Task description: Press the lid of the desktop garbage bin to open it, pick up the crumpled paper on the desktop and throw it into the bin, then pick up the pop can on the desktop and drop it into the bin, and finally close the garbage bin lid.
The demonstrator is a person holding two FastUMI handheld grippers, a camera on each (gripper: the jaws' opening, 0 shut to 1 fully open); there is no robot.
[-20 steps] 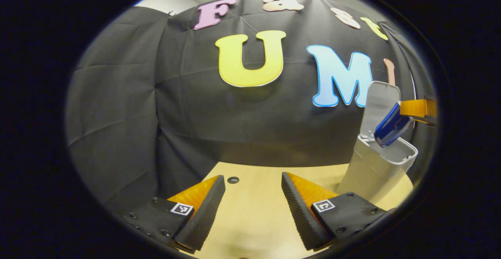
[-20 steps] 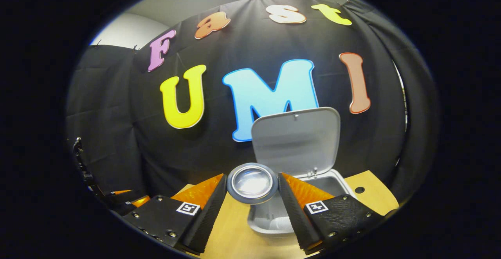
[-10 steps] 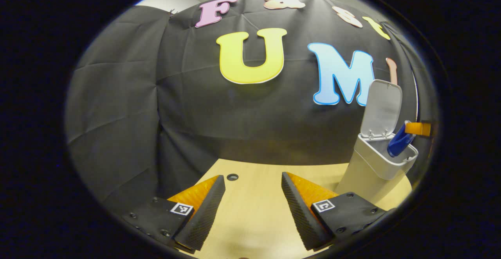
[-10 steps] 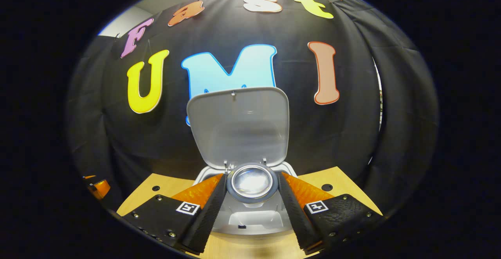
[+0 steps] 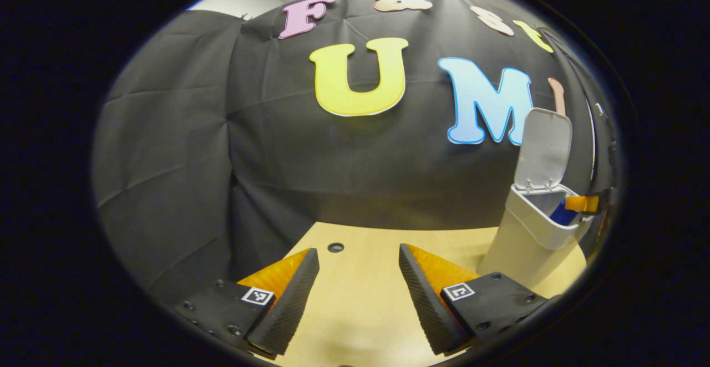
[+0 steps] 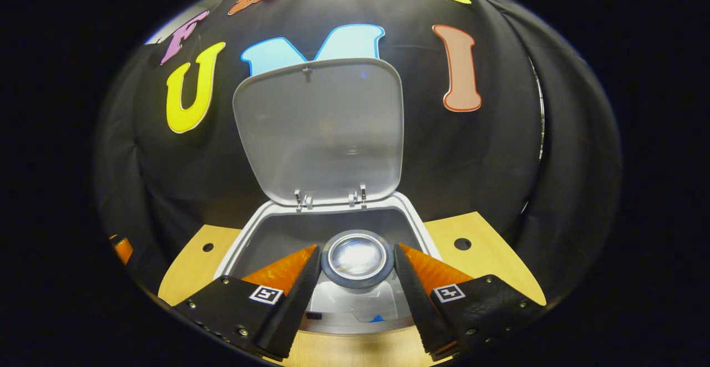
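The right gripper grips the pop can between its two fingers, the can's shiny end pointing straight ahead of it. Directly beyond and below the fingertips lies the open mouth of the garbage bin, and the lid stands upright just past the can, hinged at the far rim. In the left gripper view, the same can shows as a blue body sunk partly below the bin's rim, well off to that gripper's right.

The left gripper hangs over the wooden desktop with its fingers spread wide and nothing between them.

As for progress: the lid is already up, so the pressing step looks done. A pale mass sits at the bottom of the bin, under the right gripper's fingers (probably the crumpled paper, though it is too indistinct to be sure). The can is inside the opening but not yet let go, so the drop is the step in hand. What remains, by my reading, is to release the can and then shut the lid.
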